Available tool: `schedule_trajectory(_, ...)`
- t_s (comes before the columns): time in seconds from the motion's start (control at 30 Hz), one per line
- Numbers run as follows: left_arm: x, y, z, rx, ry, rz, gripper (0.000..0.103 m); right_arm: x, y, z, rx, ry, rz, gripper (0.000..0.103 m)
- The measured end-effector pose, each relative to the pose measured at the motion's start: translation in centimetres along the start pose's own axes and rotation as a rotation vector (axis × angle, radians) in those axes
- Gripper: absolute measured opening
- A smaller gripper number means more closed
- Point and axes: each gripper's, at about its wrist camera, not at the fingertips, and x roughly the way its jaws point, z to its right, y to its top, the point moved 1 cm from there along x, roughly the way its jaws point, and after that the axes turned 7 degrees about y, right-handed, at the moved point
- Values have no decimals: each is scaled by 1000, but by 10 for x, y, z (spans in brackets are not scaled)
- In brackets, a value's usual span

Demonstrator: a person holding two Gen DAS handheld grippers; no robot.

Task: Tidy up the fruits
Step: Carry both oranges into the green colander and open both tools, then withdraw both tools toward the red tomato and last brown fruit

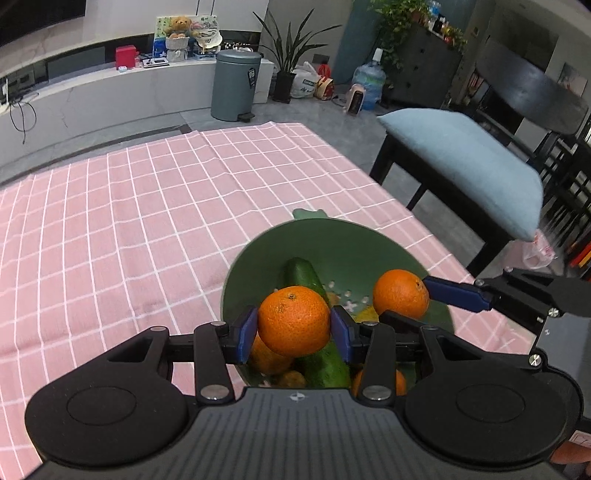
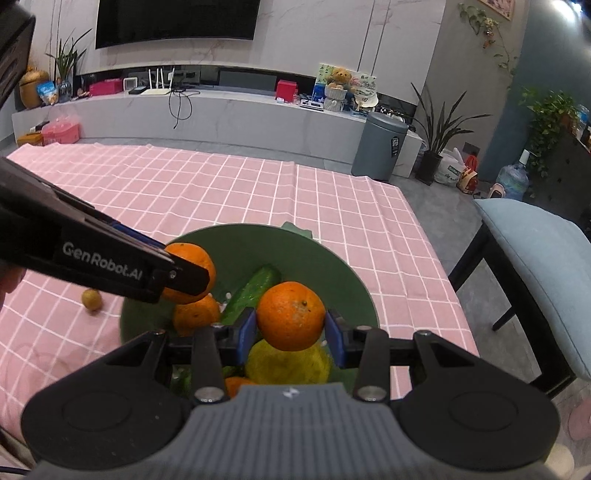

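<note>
Each claw, left (image 1: 293,326) and right (image 2: 290,326), pinches an orange over the bowl (image 2: 332,266); both should lift straight, apart, without squeezing harder.

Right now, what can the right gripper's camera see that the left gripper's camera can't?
Only the right wrist view shows the small yellow fruit lying on the tablecloth beside the bowl, and the TV.
Only the left wrist view shows the dark round table.
Both show the green bowl, the cucumber, and each gripper clamping an orange.
</note>
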Motion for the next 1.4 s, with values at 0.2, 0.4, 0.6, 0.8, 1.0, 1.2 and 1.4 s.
schedule_trajectory(0.2, 13, 6, -1, 6, 30, -14, 49, 25, 6, 5, -33, -4, -21, 37)
schedule_trajectory(0.4, 26, 6, -2, 16, 54, -31, 49, 40, 6, 5, -37, 0, -42, 37)
schedule_trajectory(0.6, 31, 6, 2, 47, 65, -29, 49, 49, 2, 8, -33, 2, -55, 37)
schedule_trajectory(0.8, 31, 4, 10, 83, 71, -30, 52, 46, 3, 6, -31, -4, -43, 37)
schedule_trajectory(1.0, 13, 6, 11, 80, 52, 11, 63, 34, 4, 6, -29, -10, -31, 50)
schedule_trajectory(1.2, -15, 7, 11, 89, 51, 68, 63, 9, 3, -1, -1, -18, 7, 59)
schedule_trajectory(1.4, -46, -1, 5, 92, 67, 114, 63, -19, 1, -18, 39, 12, 58, 62)
